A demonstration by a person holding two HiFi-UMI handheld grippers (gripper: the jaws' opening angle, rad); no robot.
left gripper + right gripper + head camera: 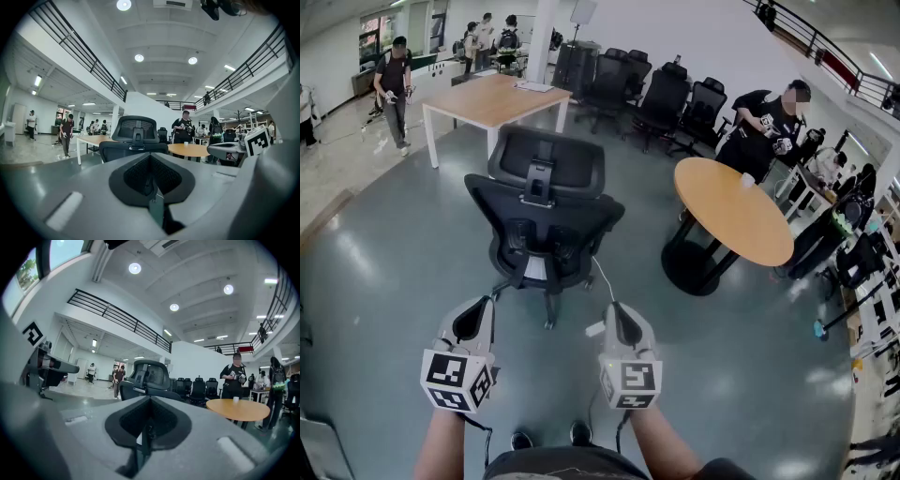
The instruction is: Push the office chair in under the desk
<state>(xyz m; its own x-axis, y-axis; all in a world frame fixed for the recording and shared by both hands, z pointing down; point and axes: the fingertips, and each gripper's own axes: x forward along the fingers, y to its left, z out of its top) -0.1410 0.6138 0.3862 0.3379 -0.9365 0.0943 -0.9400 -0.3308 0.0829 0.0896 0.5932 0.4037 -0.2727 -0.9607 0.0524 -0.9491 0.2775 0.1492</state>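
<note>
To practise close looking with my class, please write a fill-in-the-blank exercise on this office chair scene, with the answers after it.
The office chair turns its ___ toward the left gripper and the right gripper.
Both grippers' jaws are ___, with nothing between them.
The white cup sits on a table with a ___ top.
Missing words: back; shut; round.

Black mesh office chair (546, 220) stands upright, well apart from the wooden desk (492, 98).
</note>
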